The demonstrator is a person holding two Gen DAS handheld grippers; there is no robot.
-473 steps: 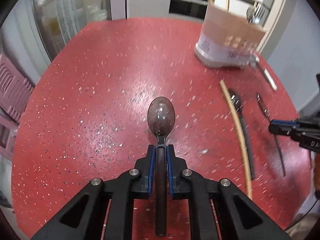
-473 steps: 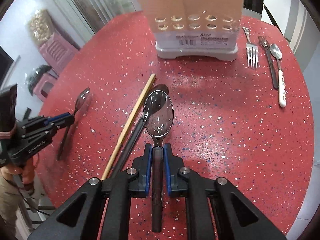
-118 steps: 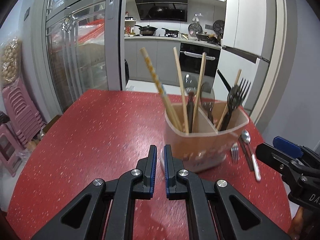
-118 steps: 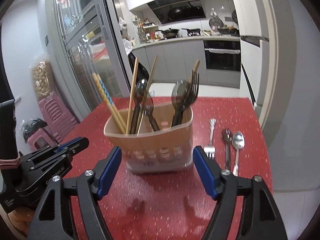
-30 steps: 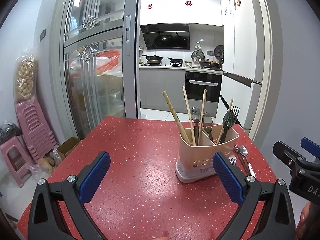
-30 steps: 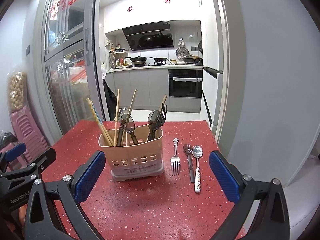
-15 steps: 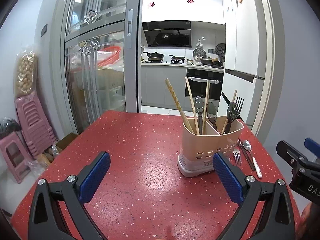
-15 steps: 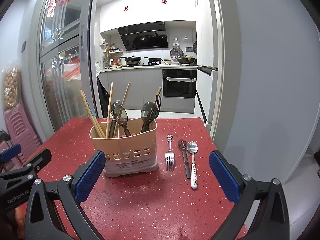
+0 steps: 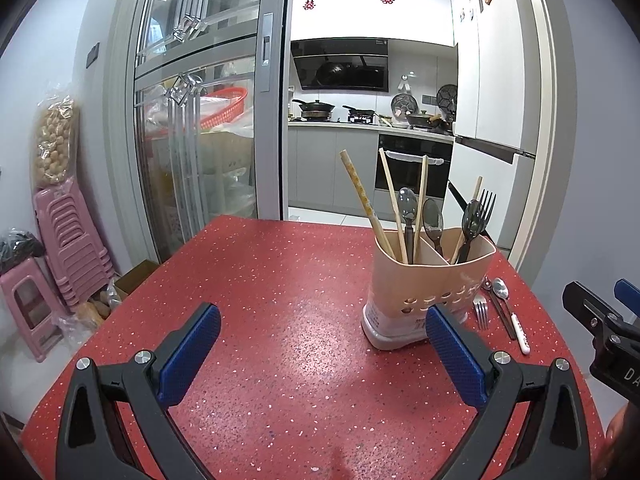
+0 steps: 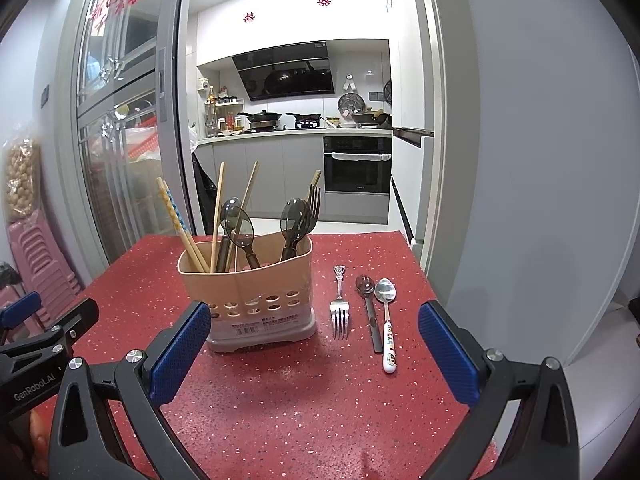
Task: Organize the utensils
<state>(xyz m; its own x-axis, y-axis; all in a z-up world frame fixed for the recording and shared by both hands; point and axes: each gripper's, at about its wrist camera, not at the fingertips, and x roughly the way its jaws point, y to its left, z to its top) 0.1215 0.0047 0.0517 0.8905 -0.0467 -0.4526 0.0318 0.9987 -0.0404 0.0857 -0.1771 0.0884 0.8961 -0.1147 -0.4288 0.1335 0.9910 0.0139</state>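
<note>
A beige utensil holder (image 9: pixel 424 292) (image 10: pixel 256 300) stands on the red speckled table (image 9: pixel 280 320) (image 10: pixel 304 400). It holds several chopsticks (image 10: pixel 218 216), dark spoons (image 10: pixel 240 224) and a dark fork (image 10: pixel 314 204). To its right on the table lie a metal fork (image 10: pixel 339 308), a dark spoon (image 10: pixel 370 312) and a white-handled spoon (image 10: pixel 387 320). My left gripper (image 9: pixel 320 356) is wide open and empty, in front of the holder. My right gripper (image 10: pixel 314 356) is wide open and empty, facing the holder and the loose utensils.
Pink stools (image 9: pixel 60 248) are stacked left of the table beside a glass sliding door (image 9: pixel 192 140). A kitchen with an oven (image 10: pixel 356 164) lies beyond the table's far edge. A grey wall (image 10: pixel 540 160) stands close to the table's right side.
Both grippers stay wide open and empty. The views have shifted slightly; the holder sits a little closer in both than half a second ago.
</note>
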